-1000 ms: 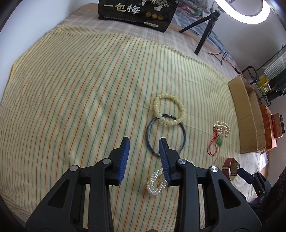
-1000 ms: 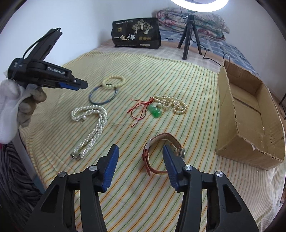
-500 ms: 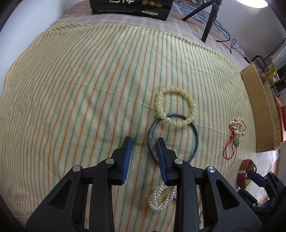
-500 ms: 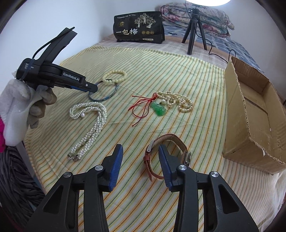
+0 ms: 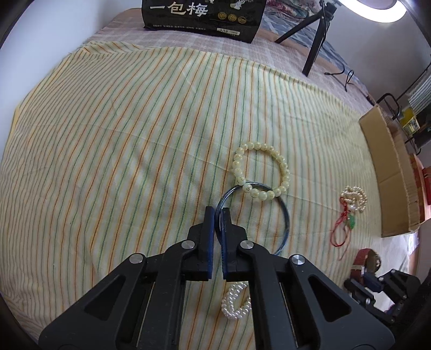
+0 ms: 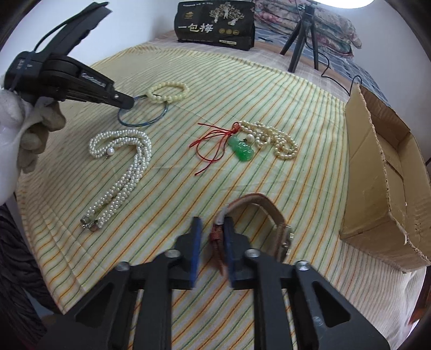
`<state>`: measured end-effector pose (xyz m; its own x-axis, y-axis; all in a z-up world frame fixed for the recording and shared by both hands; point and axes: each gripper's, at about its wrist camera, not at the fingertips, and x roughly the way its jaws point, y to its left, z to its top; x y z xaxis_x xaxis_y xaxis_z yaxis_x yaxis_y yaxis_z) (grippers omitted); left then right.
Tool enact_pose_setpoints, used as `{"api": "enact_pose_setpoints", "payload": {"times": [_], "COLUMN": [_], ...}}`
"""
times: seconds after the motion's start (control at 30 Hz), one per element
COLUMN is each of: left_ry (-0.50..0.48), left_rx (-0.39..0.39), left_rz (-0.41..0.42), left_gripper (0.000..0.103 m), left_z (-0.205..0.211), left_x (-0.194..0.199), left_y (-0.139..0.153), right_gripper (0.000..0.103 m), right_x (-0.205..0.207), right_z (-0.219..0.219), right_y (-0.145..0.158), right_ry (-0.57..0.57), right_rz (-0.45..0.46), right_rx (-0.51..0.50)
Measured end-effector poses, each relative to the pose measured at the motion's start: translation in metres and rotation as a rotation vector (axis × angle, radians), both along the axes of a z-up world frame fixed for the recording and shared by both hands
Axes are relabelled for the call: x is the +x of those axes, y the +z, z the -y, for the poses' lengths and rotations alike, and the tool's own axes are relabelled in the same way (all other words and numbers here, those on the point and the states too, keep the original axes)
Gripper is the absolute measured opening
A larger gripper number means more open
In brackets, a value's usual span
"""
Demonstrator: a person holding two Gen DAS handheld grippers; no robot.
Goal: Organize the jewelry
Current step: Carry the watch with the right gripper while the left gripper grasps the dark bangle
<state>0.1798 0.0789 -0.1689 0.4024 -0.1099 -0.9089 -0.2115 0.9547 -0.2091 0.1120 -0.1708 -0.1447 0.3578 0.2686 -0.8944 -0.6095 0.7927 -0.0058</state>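
Note:
My left gripper [image 5: 217, 211] is shut on the near rim of the blue bangle [image 5: 285, 215], which lies on the striped cloth [image 5: 121, 134]; it also shows in the right wrist view [image 6: 126, 102]. A cream bead bracelet [image 5: 280, 164] overlaps the bangle's far side. My right gripper [image 6: 212, 223] has nearly closed around the strap of the brown leather watch [image 6: 272, 212], with a small gap left at the left finger. A white pearl necklace [image 6: 129, 164] and a bead necklace with a green pendant [image 6: 242, 148] and red cord lie between.
An open cardboard box [image 6: 382, 175] stands at the right edge of the cloth. A black printed bag [image 6: 215, 24] and a tripod [image 6: 301, 35] with a ring light stand at the back. The cloth's front edge drops off near my grippers.
Both grippers have closed: the left onto the blue bangle's rim, the right around the watch strap. Both also moved forward and lower toward the cloth.

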Motion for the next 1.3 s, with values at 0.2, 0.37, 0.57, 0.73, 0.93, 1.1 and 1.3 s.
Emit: {"api": "enact_pose_setpoints", "payload": {"times": [0.2, 0.37, 0.57, 0.73, 0.93, 1.1, 1.3], "left_ry": [0.007, 0.006, -0.007, -0.028, -0.06, -0.101, -0.153], "left_rx": [-0.038, -0.046, -0.049, -0.065, -0.095, -0.119, -0.141], "left_rz": [0.066, 0.117, 0.169, 0.207, 0.235, 0.255, 0.279], "left_gripper": [0.001, 0.001, 0.001, 0.001, 0.001, 0.001, 0.001], "left_z": [-0.004, -0.003, 0.002, 0.012, 0.032, 0.055, 0.089], "left_x": [-0.014, -0.02, -0.026, -0.028, -0.024, -0.021, -0.017], "left_y": [0.027, 0.045, 0.063, 0.078, 0.091, 0.102, 0.112], "right_gripper": [0.008, 0.008, 0.008, 0.008, 0.008, 0.008, 0.008], "right_x": [-0.001, -0.003, -0.005, -0.001, 0.005, 0.014, 0.029], "right_z": [0.006, 0.009, 0.02, 0.031, 0.043, 0.059, 0.084], "right_y": [0.01, 0.02, 0.039, 0.053, 0.065, 0.074, 0.087], "right_ry": [-0.02, -0.026, -0.053, -0.083, -0.118, -0.165, -0.228], "right_rz": [-0.001, 0.022, 0.057, 0.082, 0.12, 0.153, 0.192], "right_rx": [0.045, 0.072, 0.134, 0.183, 0.218, 0.247, 0.27]}}
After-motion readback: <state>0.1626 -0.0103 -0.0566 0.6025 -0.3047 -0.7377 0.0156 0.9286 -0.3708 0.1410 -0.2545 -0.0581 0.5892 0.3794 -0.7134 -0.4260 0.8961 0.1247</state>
